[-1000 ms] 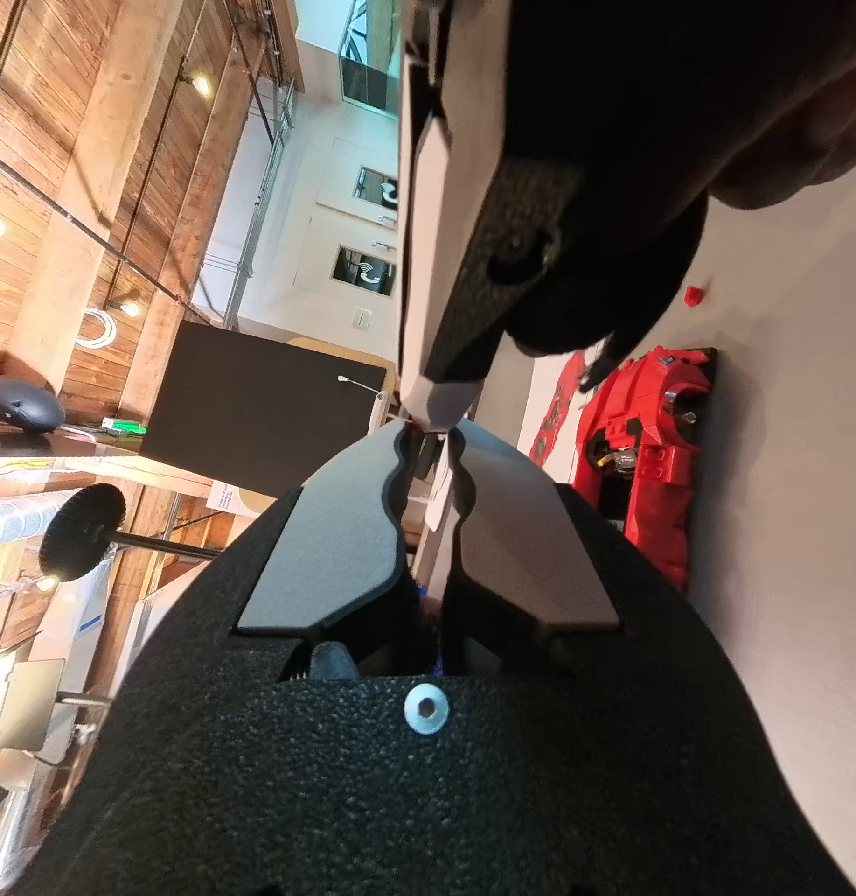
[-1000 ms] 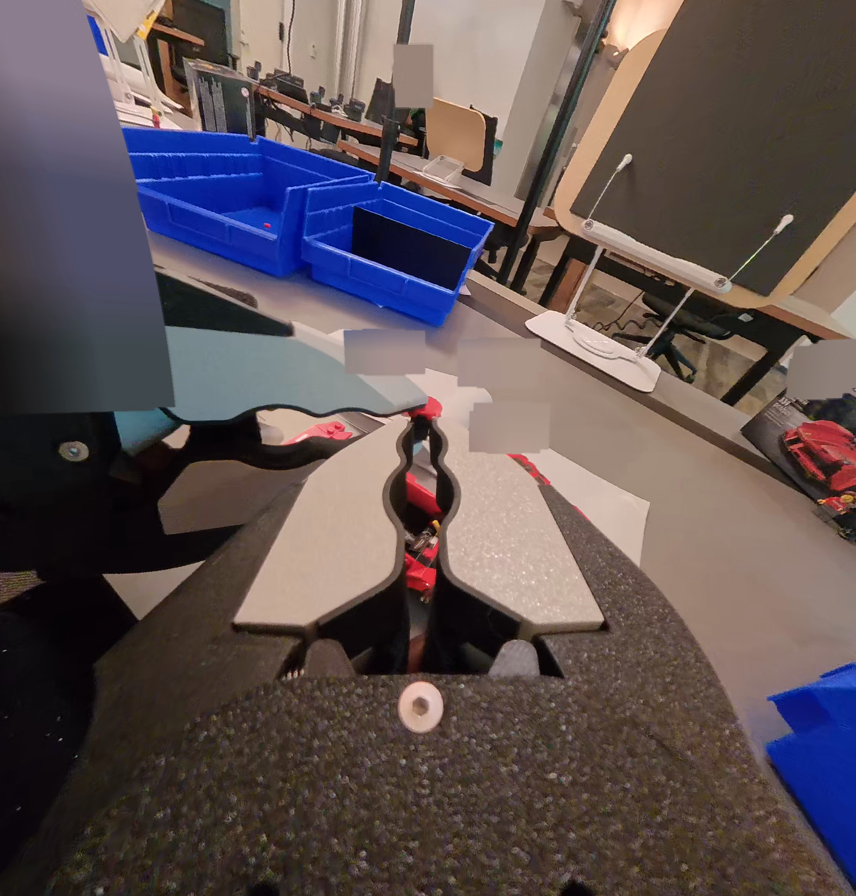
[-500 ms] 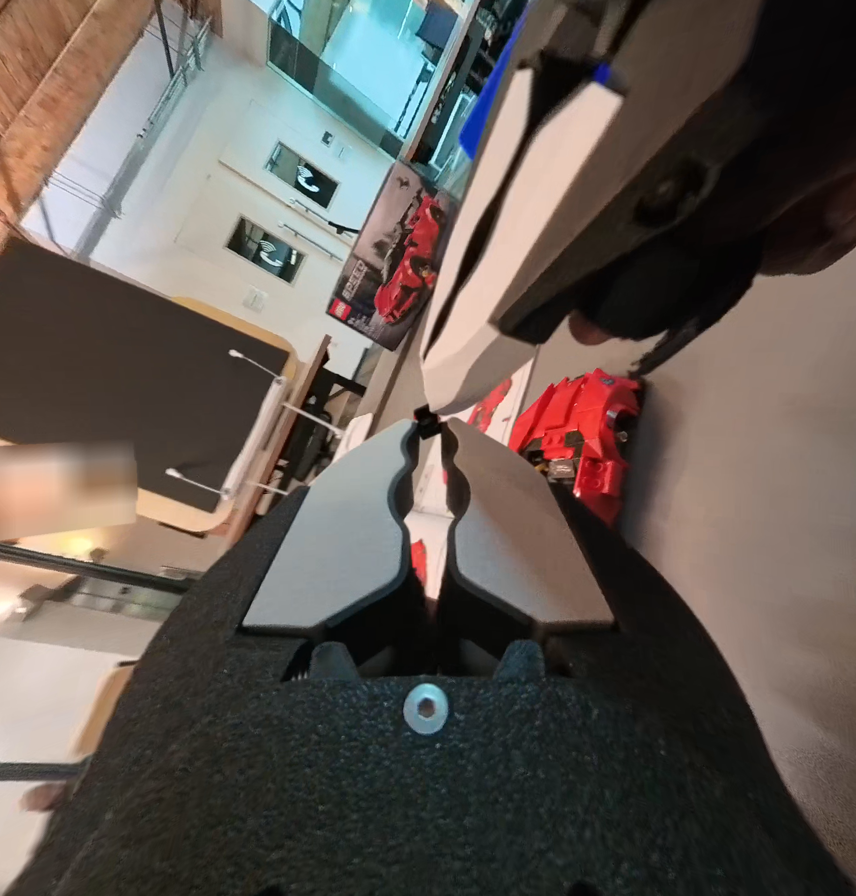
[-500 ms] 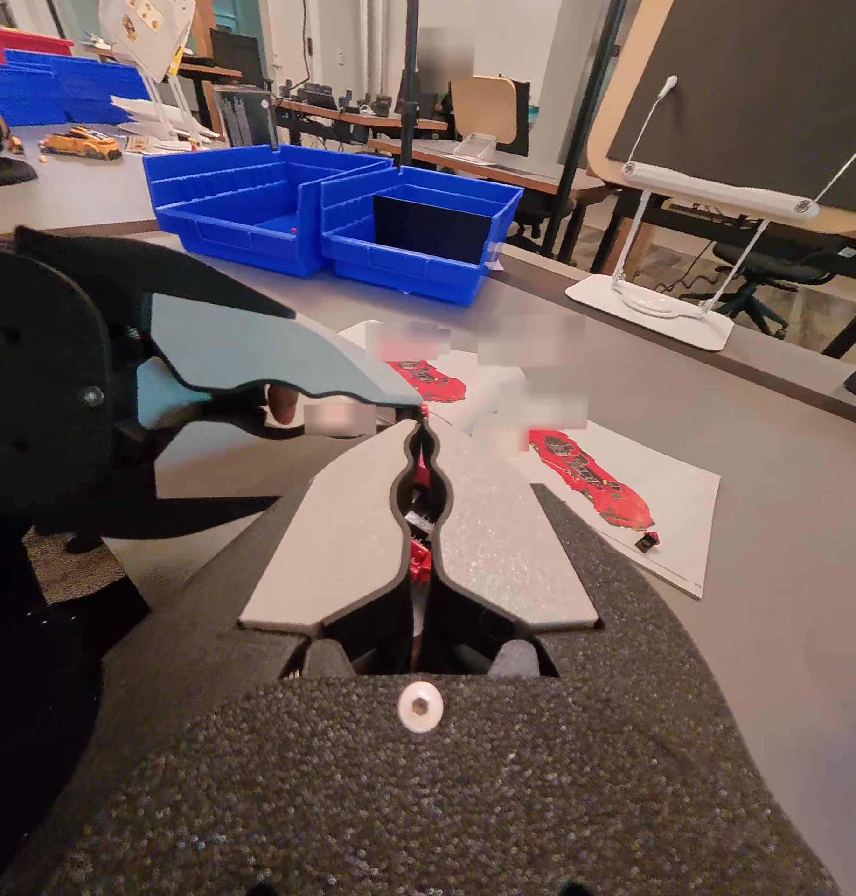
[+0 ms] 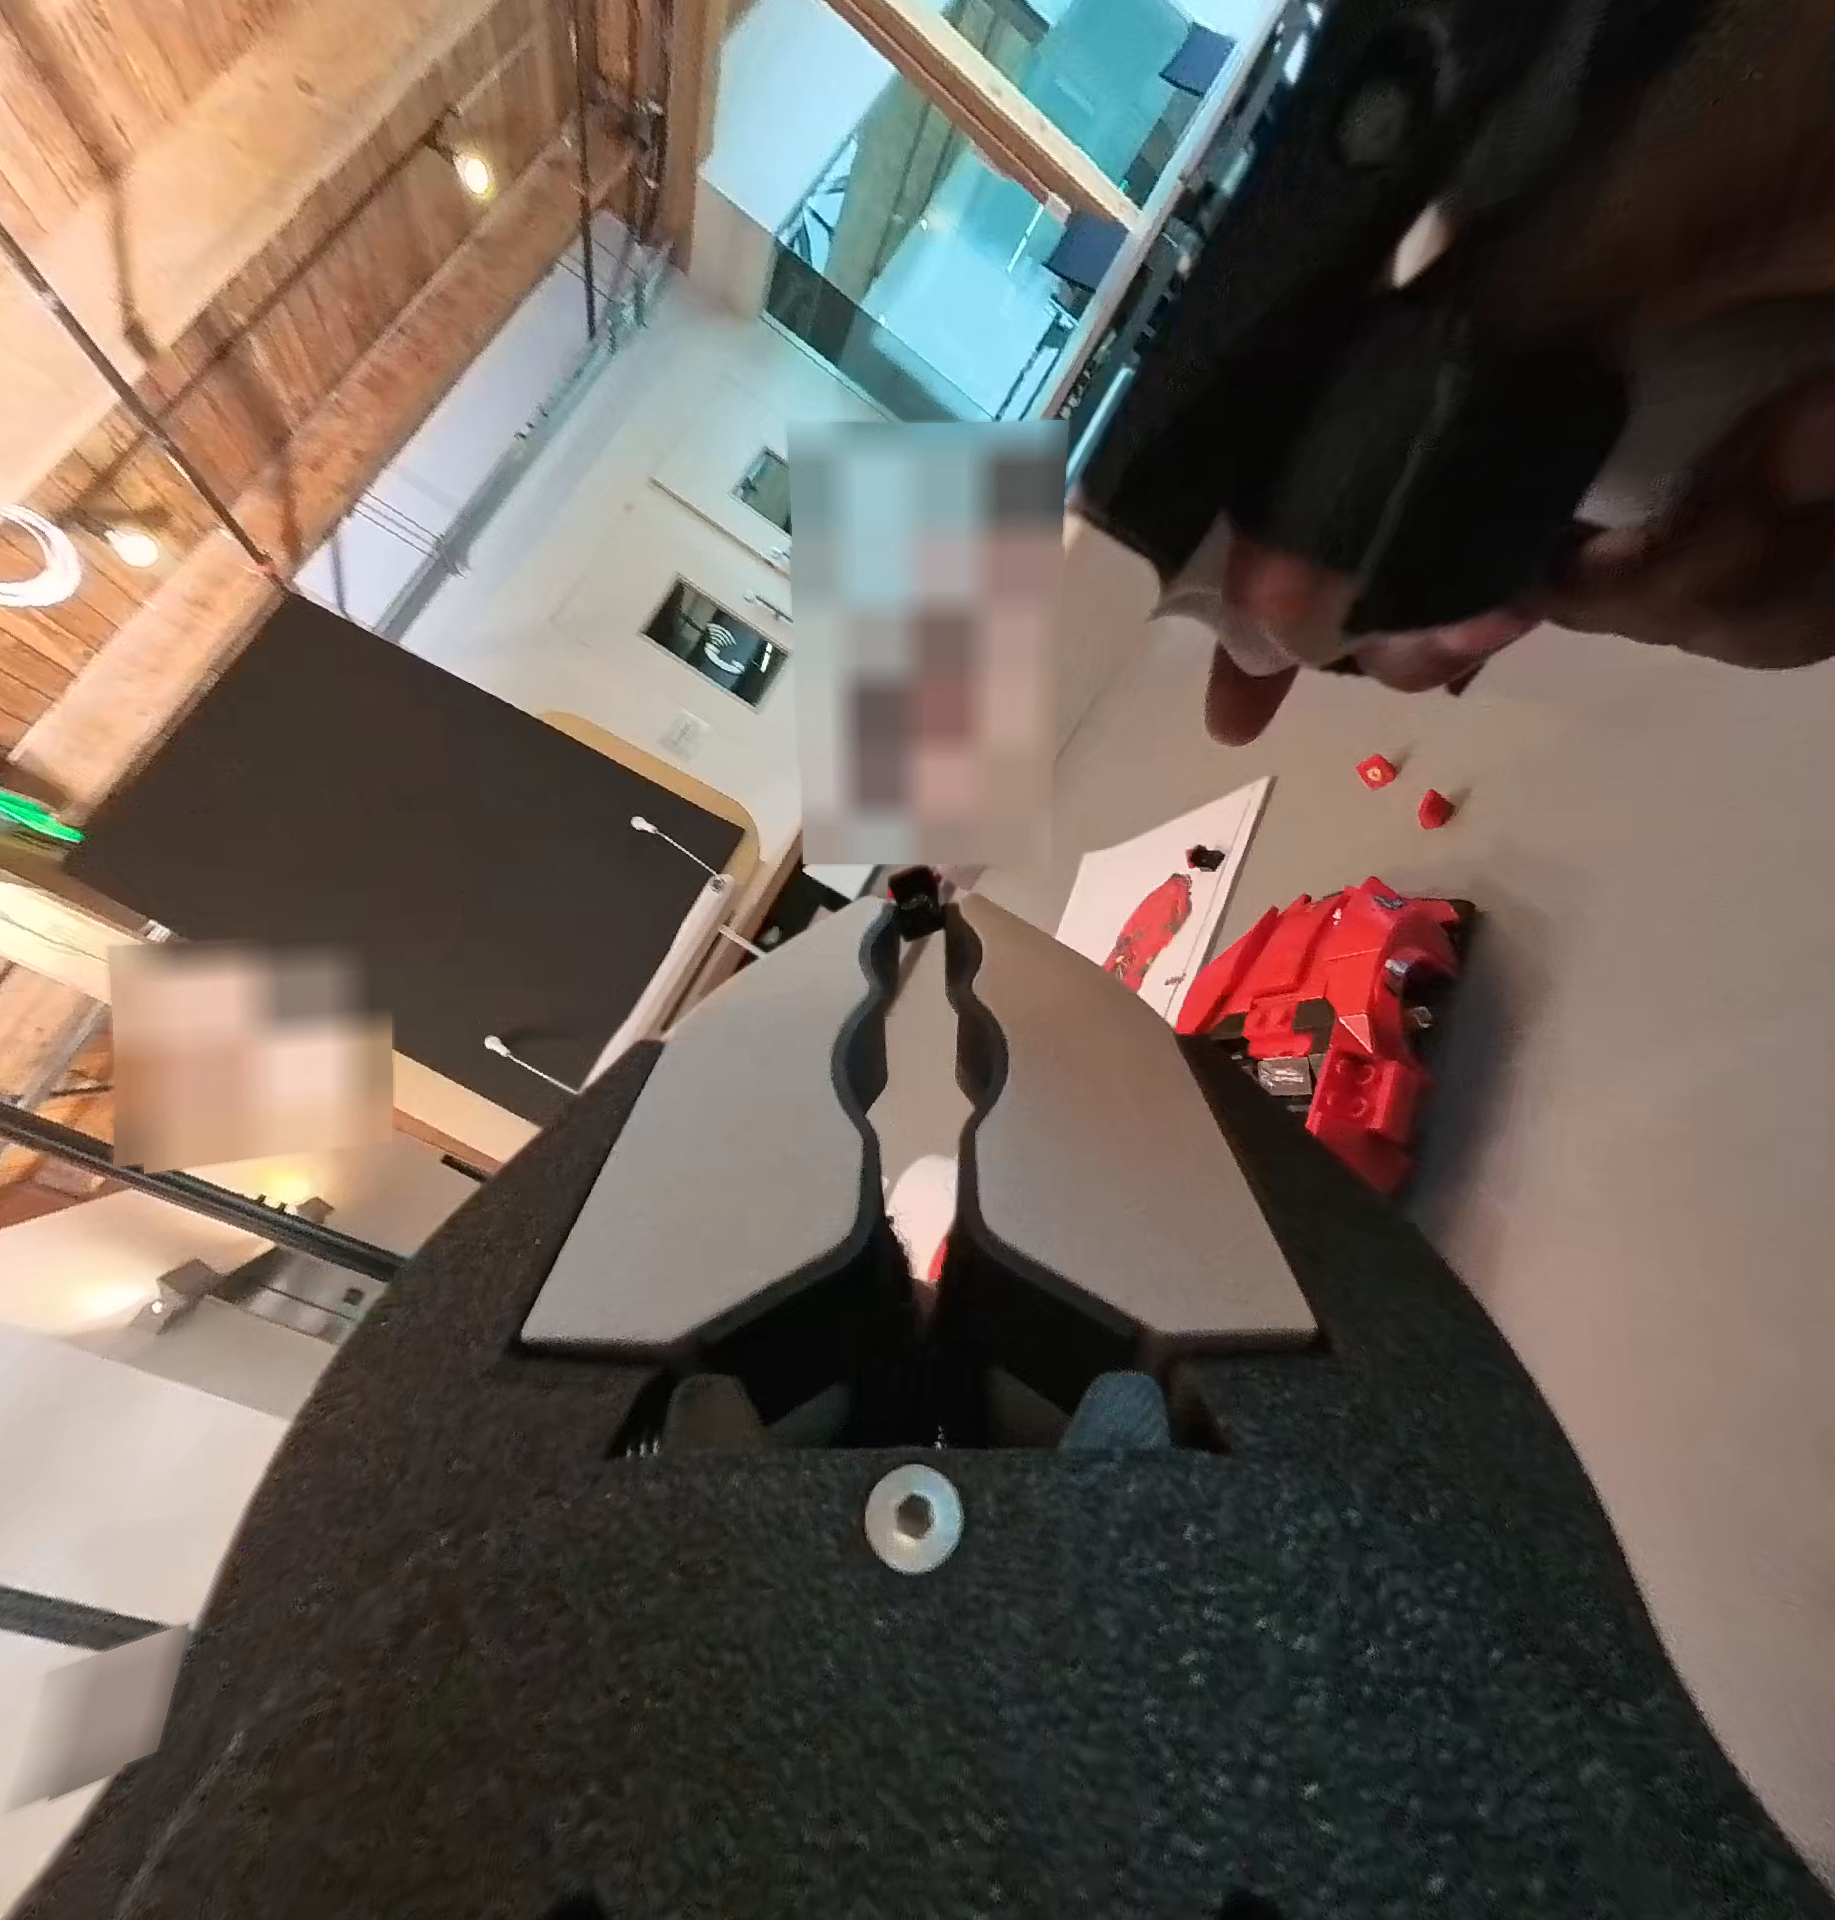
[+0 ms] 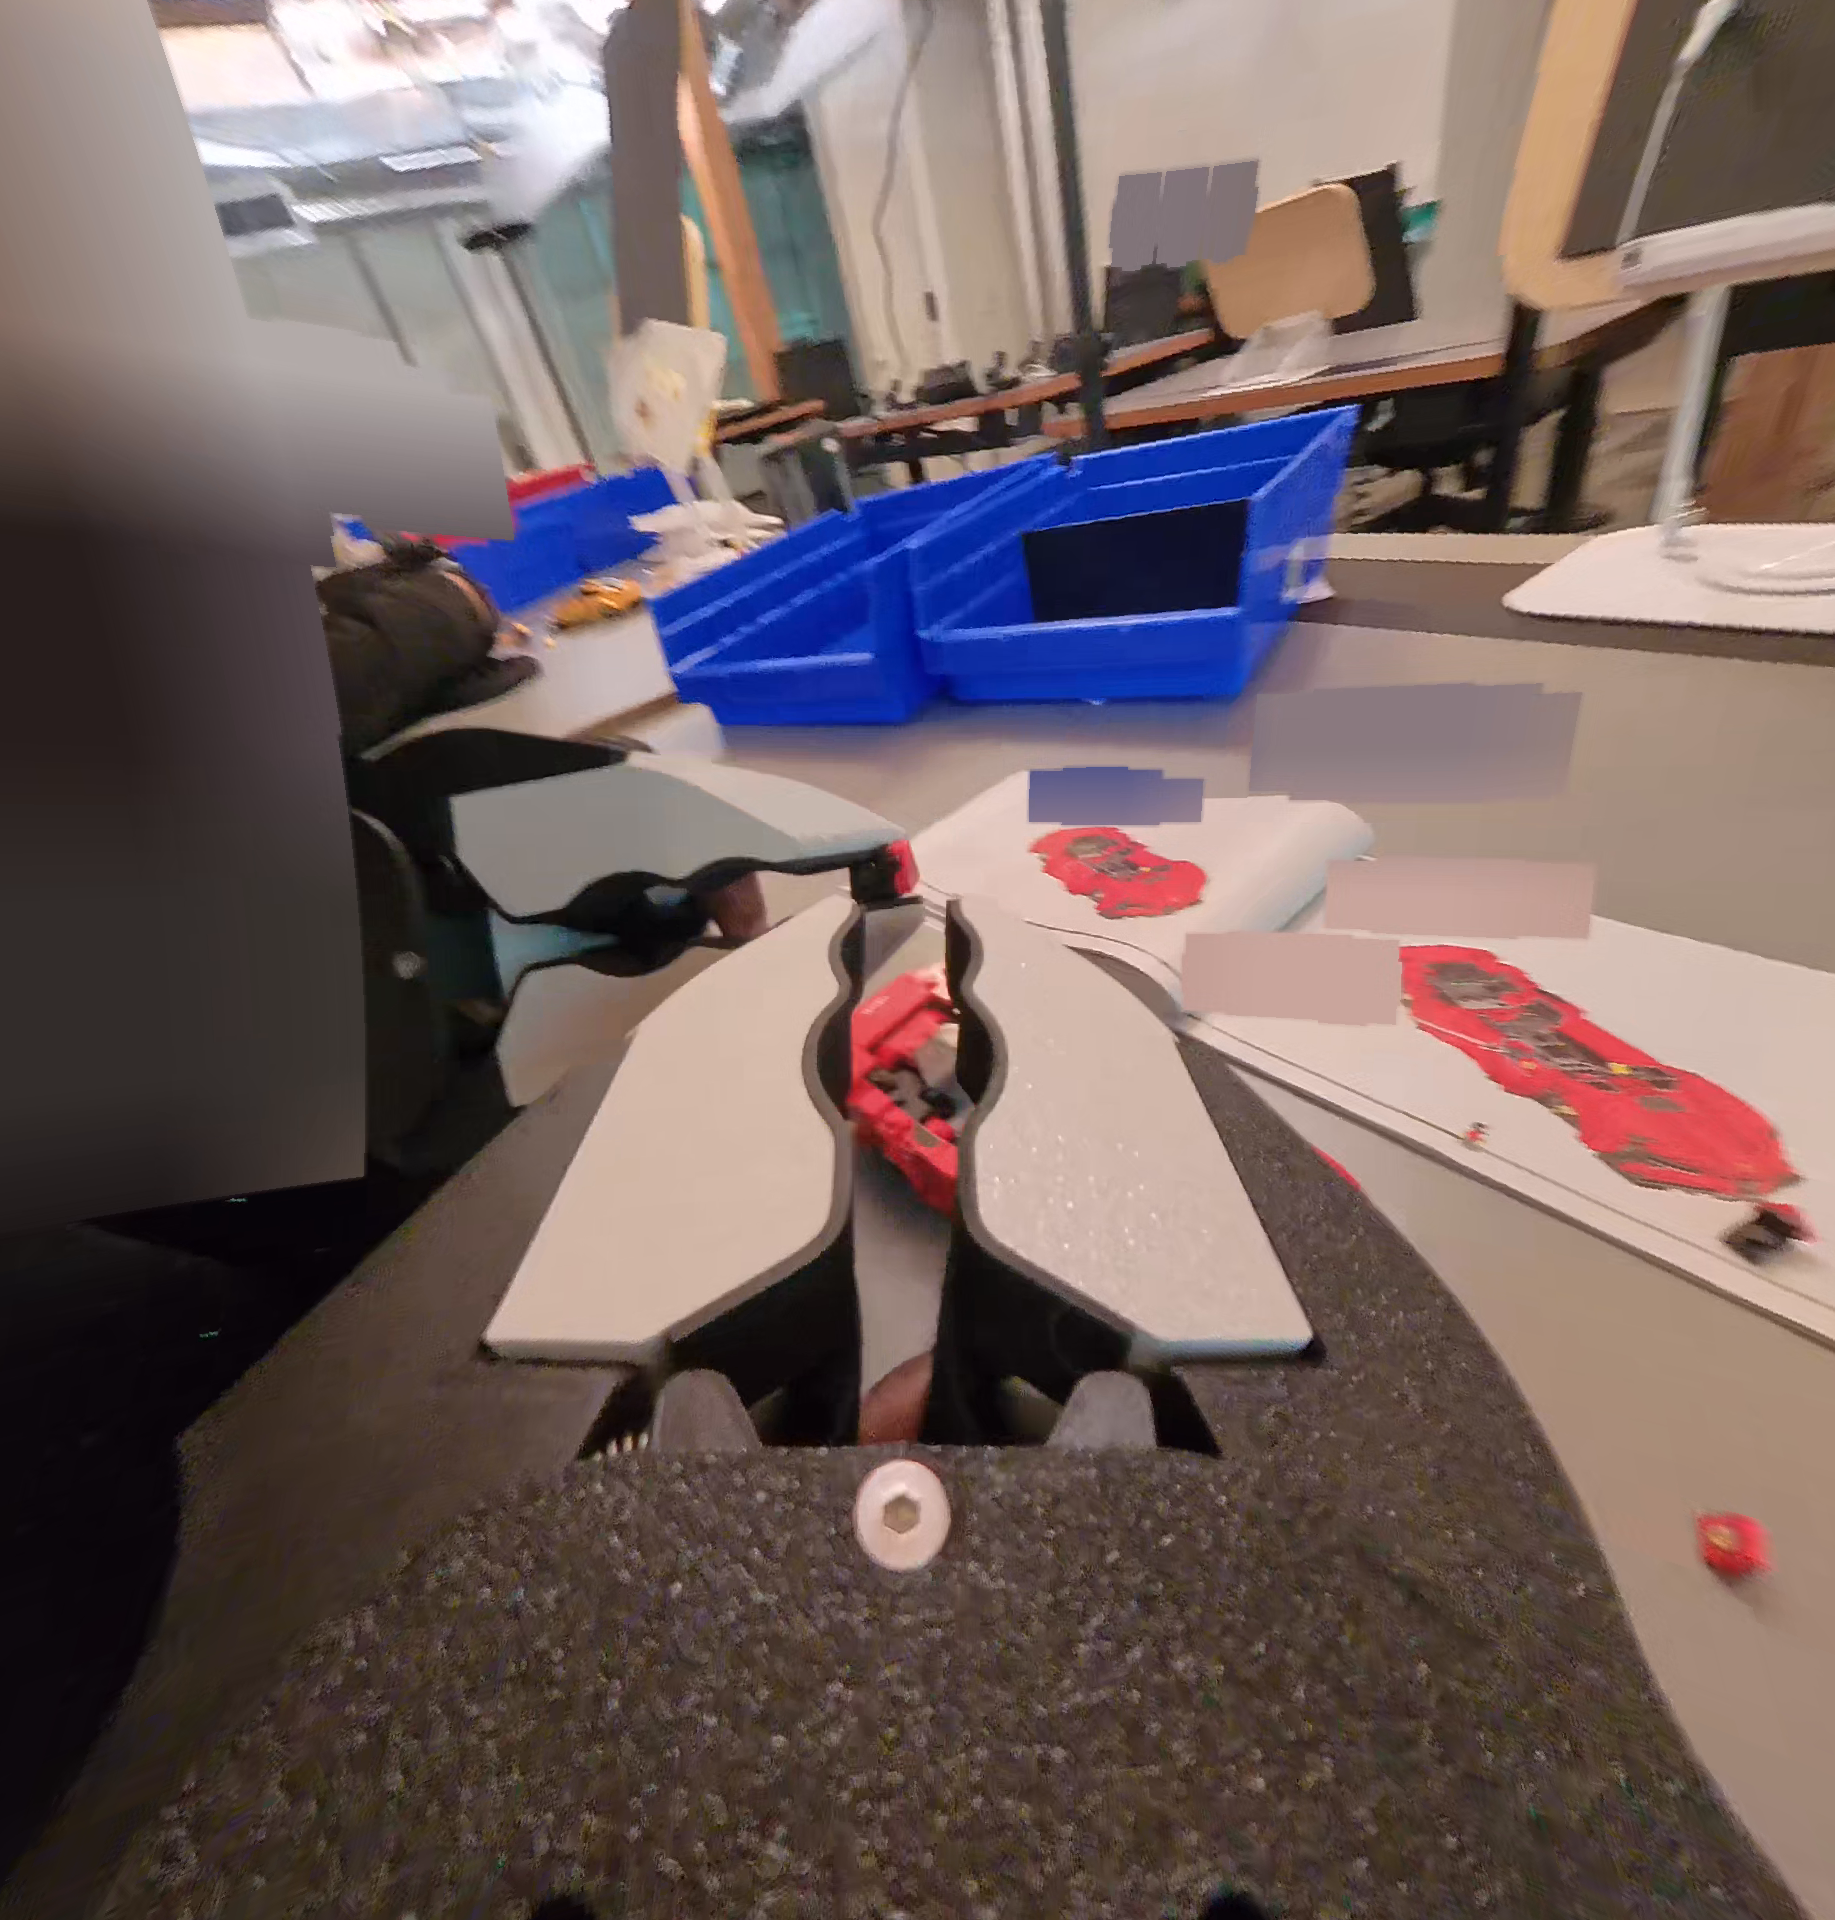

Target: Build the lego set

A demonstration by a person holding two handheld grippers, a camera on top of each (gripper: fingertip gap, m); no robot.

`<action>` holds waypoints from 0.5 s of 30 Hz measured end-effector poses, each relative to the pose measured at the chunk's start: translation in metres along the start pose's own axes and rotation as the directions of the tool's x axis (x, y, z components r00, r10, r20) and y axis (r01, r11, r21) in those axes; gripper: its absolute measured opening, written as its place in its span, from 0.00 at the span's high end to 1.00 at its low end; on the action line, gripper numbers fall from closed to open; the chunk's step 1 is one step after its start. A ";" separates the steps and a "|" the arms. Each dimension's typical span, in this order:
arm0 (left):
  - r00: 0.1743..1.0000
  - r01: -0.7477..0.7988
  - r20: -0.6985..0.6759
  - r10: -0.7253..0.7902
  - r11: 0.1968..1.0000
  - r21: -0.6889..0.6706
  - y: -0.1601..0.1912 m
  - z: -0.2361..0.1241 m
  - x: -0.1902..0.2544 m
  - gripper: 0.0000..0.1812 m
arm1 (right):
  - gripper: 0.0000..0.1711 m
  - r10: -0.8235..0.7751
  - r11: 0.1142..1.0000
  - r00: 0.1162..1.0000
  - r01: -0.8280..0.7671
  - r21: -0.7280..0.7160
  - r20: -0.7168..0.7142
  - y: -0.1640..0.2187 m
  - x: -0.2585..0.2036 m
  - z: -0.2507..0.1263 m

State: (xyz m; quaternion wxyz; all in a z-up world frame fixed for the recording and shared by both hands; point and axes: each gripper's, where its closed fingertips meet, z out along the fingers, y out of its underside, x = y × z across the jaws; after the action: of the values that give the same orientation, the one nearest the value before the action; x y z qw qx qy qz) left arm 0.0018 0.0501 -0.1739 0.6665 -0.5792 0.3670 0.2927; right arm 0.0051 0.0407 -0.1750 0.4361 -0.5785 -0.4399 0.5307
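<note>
My left gripper [image 5: 918, 920] is shut on a small black lego piece [image 5: 916, 902] pinched at its fingertips, held in the air. In the right wrist view the left gripper [image 6: 877, 883] comes in from the left with the piece [image 6: 892, 864] at its tip, just beyond my right gripper [image 6: 902, 920]. The right gripper's jaws stand slightly apart with nothing between them. The part-built red lego car [image 5: 1328, 1023] lies on the grey table [image 5: 1671, 1195]; it shows through the right gripper's gap [image 6: 897, 1091].
Printed instruction sheets [image 6: 1567, 1049] lie right of the car, with a small black piece [image 6: 1770, 1228] on them. Loose small red pieces [image 5: 1375, 771] [image 5: 1434, 808] [image 6: 1734, 1555] lie on the table. Two blue bins [image 6: 1089, 623] and a white stand base [image 6: 1723, 582] stand at the back. Left and right tips are no more than a few centimetres apart.
The two gripper tips met around the small piece. Now the right gripper has opened a little and drawn back, and the piece stays in the left gripper.
</note>
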 end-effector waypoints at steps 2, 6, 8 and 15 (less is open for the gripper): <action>1.000 -0.025 0.002 0.025 1.000 0.012 -0.004 -0.002 0.002 0.96 | 0.91 0.052 0.999 0.995 -0.053 0.011 0.084 -0.004 -0.007 0.000; 0.998 -0.066 0.010 0.065 0.997 0.035 -0.010 -0.005 0.005 0.96 | 0.96 0.044 0.999 0.988 -0.044 -0.003 0.145 -0.007 -0.009 -0.001; 0.998 -0.070 0.014 0.069 0.997 0.045 -0.013 -0.006 0.005 0.96 | 0.96 0.014 1.000 0.984 -0.011 -0.020 0.176 -0.007 -0.010 -0.002; 0.820 0.531 -0.299 -0.488 0.844 0.076 -0.036 -0.017 0.007 0.89 | 0.97 -0.163 0.986 0.874 0.133 0.096 0.457 -0.024 -0.024 -0.025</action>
State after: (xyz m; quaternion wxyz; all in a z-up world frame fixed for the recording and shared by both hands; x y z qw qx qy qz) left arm 0.0324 0.0276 -0.1608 0.7075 -0.6366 0.3067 -0.0074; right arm 0.0273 0.0215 -0.1448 0.3755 -0.3859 -0.5575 0.6319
